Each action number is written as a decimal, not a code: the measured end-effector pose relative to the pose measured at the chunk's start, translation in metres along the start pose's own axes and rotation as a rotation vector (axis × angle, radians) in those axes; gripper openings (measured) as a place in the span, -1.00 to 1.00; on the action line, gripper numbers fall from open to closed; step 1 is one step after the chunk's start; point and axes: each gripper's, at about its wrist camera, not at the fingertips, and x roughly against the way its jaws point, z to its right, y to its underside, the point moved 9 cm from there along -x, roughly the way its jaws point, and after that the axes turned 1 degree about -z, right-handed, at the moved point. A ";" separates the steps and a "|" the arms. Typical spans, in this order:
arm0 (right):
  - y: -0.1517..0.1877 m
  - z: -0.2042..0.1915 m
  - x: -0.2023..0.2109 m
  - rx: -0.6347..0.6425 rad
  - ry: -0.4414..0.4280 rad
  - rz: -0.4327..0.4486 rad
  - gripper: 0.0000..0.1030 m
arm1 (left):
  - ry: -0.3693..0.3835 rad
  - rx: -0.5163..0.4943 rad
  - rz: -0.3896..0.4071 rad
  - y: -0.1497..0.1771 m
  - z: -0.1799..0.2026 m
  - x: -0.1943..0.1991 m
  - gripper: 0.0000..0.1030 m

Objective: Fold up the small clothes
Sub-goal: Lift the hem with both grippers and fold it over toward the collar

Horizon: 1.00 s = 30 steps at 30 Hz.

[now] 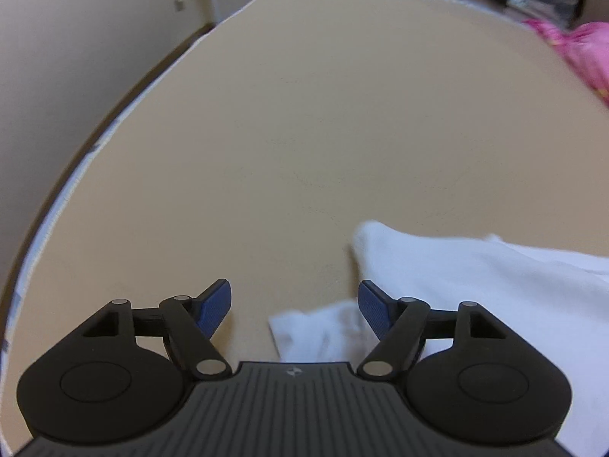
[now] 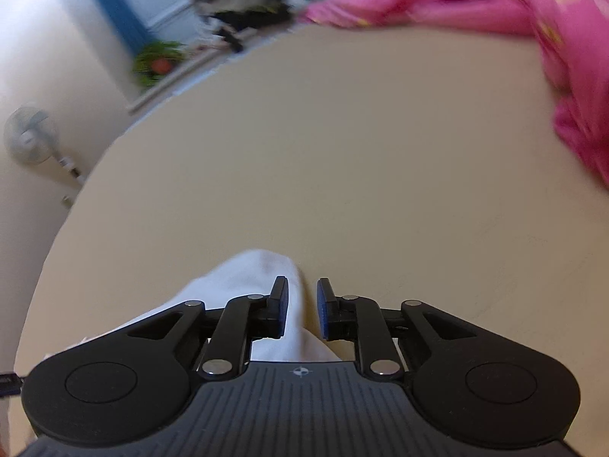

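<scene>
My left gripper (image 1: 295, 306) hangs wide open over the tan table (image 1: 304, 133), holding nothing. A corner of the white garment (image 1: 475, 278) lies just beneath and between its blue pads (image 1: 215, 306), and the rest spreads off to the right. My right gripper (image 2: 302, 306) is nearly closed, a narrow gap left, straddling a raised fold of the same white cloth (image 2: 259, 270); I cannot tell whether it pinches yet. The fabric looks light, soft and floppy, so I judge it will sag and slide; best taken at corners or hems. A pink heap (image 2: 552, 19) sits well apart at the far right.
</scene>
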 end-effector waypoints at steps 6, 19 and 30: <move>0.002 -0.099 -0.052 0.382 -0.122 -0.116 -0.10 | 0.027 -0.062 -0.018 0.013 0.023 -0.008 0.62; -0.025 -0.128 -0.075 0.589 -0.010 0.006 -1.00 | 0.026 -0.030 -0.049 0.025 0.007 -0.034 0.70; -0.008 -0.052 0.046 0.286 -0.010 0.038 -0.54 | 0.108 -0.011 -0.029 0.075 -0.022 0.038 0.71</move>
